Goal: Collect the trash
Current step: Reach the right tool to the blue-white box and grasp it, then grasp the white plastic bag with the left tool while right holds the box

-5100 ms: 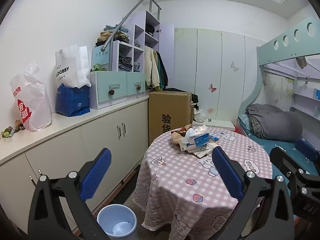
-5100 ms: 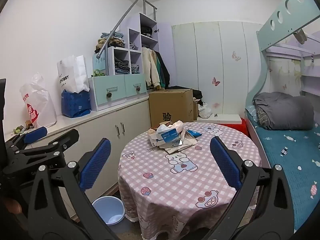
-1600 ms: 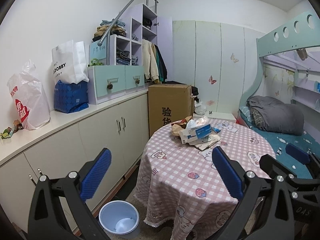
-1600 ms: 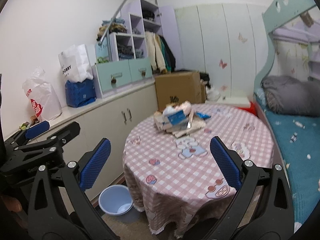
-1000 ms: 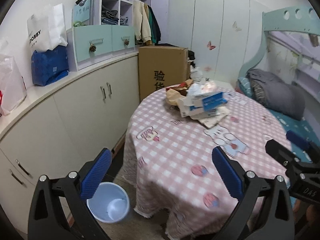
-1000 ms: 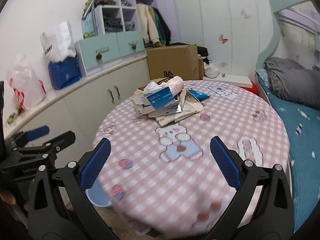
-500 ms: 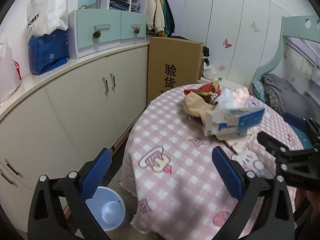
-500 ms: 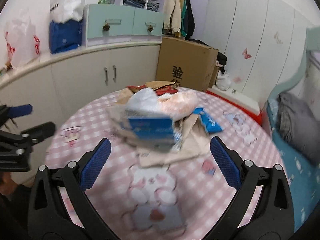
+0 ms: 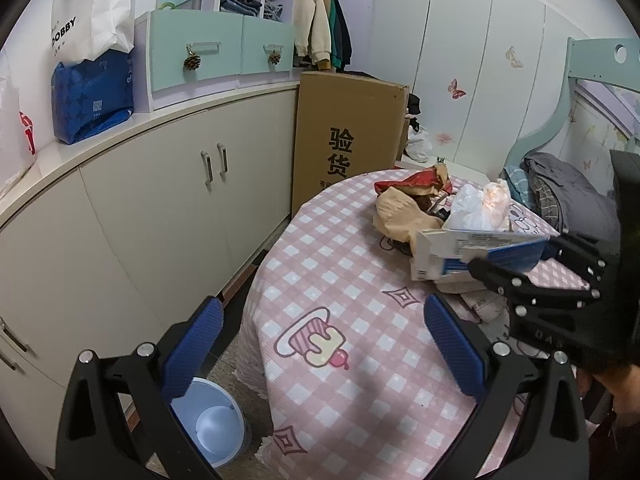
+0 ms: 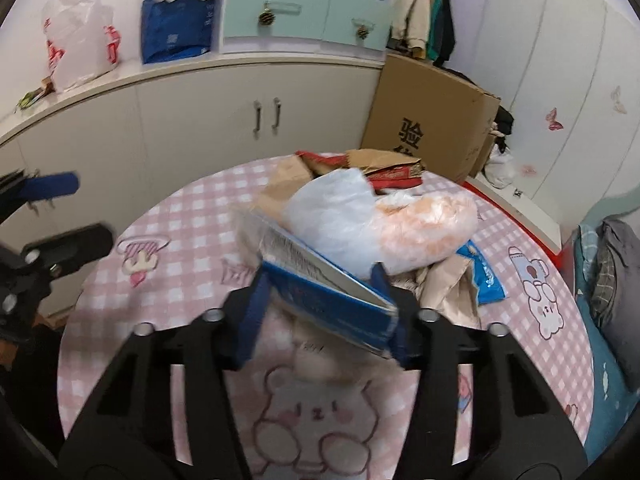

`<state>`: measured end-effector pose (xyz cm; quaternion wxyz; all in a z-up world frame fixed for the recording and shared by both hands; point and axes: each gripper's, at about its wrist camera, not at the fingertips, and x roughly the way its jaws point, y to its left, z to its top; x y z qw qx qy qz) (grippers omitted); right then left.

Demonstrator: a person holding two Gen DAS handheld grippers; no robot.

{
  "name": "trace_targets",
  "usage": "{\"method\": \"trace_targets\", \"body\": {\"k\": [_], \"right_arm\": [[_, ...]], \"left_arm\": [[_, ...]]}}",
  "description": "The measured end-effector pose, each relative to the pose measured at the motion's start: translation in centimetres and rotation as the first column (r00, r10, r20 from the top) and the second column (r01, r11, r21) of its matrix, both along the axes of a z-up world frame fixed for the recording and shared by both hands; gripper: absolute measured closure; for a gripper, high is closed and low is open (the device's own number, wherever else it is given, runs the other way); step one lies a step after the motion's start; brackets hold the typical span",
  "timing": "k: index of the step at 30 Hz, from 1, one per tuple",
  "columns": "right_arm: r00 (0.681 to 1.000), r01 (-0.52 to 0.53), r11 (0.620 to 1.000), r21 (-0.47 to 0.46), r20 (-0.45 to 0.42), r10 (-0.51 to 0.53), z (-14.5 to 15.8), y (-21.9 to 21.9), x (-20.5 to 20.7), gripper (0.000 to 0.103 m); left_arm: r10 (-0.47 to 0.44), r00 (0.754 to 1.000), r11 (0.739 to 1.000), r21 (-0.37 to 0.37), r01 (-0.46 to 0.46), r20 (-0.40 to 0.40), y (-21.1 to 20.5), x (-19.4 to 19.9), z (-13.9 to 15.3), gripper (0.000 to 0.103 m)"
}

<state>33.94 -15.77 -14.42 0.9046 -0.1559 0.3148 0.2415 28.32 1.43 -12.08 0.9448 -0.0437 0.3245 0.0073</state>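
Closing in, the right gripper [image 10: 326,312] has just narrowed its jaws around the flat blue-and-white cardboard box [image 10: 328,296] atop the litter pile on the pink checked tablecloth [image 10: 192,248]; first pickup looks underway. Left gripper [image 9: 320,344] hangs spread, empty, above the pale blue plastic bin [image 9: 212,428].

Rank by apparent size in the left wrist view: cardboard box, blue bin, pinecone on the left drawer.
1. cardboard box
2. blue bin, partly hidden by the left gripper
3. pinecone
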Motion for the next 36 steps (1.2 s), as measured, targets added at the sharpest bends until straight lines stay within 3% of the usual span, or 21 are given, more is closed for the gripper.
{"method": "trace_targets", "body": {"k": [3, 6, 11, 15, 20, 25, 31, 33, 34, 36], "right_arm": [[0.998, -0.031, 0.998, 0.059, -0.054, 0.034, 0.0, -0.6, -1.6, 0.079], [0.998, -0.035, 0.994, 0.104, -0.048, 0.041, 0.6, -1.6, -4.3, 0.093], [1.000, 0.001, 0.980, 0.197, -0.030, 0.005, 1.8, -4.4, -7.6, 0.094], [0.995, 0.096, 0.954, 0.283, 0.009, -0.102, 3.2, -8.1, -9.3, 0.094], [0.961, 0.236, 0.919, 0.316, 0.063, -0.268, 3.8, -11.6, -8.7, 0.094], [0.949, 0.275, 0.895, 0.351, 0.052, -0.311, 3.3, -13.1, -6.5, 0.094], [0.954, 0.268, 0.896, 0.355, 0.032, -0.298, 2.1, -13.5, -4.2, 0.094], [0.956, 0.265, 0.898, 0.351, 0.028, -0.292, 1.7, -13.4, -3.9, 0.094], [0.956, 0.263, 0.898, 0.354, 0.026, -0.291, 1.6, -13.4, -3.7, 0.094], [0.957, 0.261, 0.899, 0.353, 0.024, -0.288, 1.5, -13.2, -3.4, 0.094]], "left_arm": [[-0.011, 1.000, 1.000, -0.005, 0.011, 0.009, -0.4, -0.4, 0.3, 0.004], [-0.026, 0.999, 1.000, 0.001, 0.026, 0.024, -1.2, -0.9, 0.7, 0.004], [-0.061, 0.998, 0.998, -0.018, 0.062, 0.032, -2.4, -1.2, 1.2, 0.004], [-0.101, 0.994, 0.994, -0.048, 0.103, 0.031, -4.2, -0.4, 1.1, 0.004], [-0.160, 0.987, 0.986, -0.051, 0.162, 0.031, -7.8, 2.0, 0.7, 0.004], [-0.192, 0.981, 0.981, 0.030, 0.191, 0.027, -11.3, 5.1, 0.3, 0.005], [-0.202, 0.979, 0.975, 0.094, 0.201, -0.008, -13.3, 8.4, -1.0, 0.006], [-0.207, 0.978, 0.973, 0.102, 0.208, -0.021, -13.7, 9.2, -1.6, 0.015], [-0.209, 0.977, 0.972, 0.105, 0.212, -0.032, -13.8, 9.4, -1.8, 0.029], [-0.226, 0.972, 0.968, 0.098, 0.232, -0.063, -14.0, 9.9, -2.3, 0.040]]}}
